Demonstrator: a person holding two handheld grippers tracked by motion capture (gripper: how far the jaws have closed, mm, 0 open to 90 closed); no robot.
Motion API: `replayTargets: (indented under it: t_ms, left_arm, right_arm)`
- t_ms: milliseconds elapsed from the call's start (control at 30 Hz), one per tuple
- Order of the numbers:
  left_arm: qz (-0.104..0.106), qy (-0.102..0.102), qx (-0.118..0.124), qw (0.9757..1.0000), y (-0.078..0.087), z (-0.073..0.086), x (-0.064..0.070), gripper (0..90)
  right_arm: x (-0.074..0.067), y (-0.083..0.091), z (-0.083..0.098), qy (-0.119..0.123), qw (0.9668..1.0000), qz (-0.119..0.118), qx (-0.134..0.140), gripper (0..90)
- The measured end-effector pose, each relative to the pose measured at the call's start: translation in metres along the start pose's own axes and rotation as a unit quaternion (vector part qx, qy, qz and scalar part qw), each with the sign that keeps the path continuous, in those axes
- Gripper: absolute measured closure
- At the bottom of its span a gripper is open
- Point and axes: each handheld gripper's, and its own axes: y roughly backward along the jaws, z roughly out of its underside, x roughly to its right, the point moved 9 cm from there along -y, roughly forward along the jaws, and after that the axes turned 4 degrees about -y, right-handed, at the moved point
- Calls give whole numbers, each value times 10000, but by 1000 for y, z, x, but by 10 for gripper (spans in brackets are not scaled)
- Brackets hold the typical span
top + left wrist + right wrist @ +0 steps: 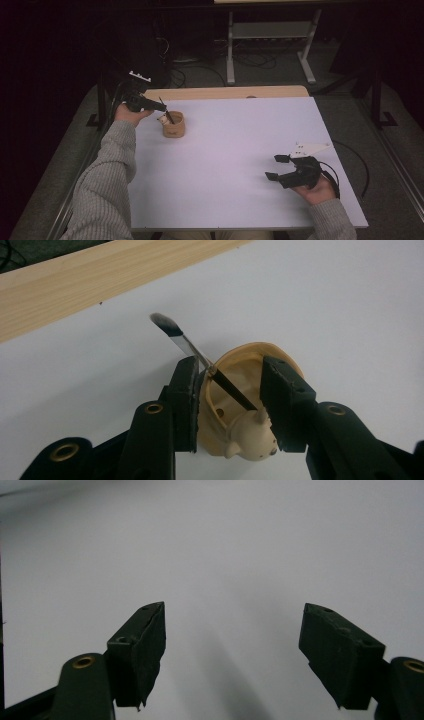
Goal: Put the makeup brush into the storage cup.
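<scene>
Brush (200,353) is sitting slanted in the little tan cup (235,405), and the left gripper (229,405) is straddling both with its jaws parted partway, pads apparently not pressing on the handle, so I'm guessing it's letting the brush lean on the rim on its own. It's looking like a makeup brush: dark bristle tip, silver ferrule, thin black handle, cup near the far left of the white table (235,150). Right gripper (277,167) is idling wide open, holding nothing, well apart on the near right.
</scene>
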Motion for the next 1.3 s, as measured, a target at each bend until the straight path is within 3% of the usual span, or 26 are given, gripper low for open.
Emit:
replayTargets:
  t_ms: [400,833,900,1300]
  left_arm:
    - [88,-147,278,9995,16,-8,16,573]
    - [92,-327,373,9987,28,-4,32,556]
    - [114,-334,471,9983,32,-5,36,556]
    - [111,-361,497,9981,38,-3,40,522]
  right_arm:
    - [6,7,-2,-110,9997,156,182,254]
    - [9,13,0,-132,9993,257,245,254]
    - [8,14,0,-161,9993,257,230,254]
    - [12,11,2,-155,9991,333,191,253]
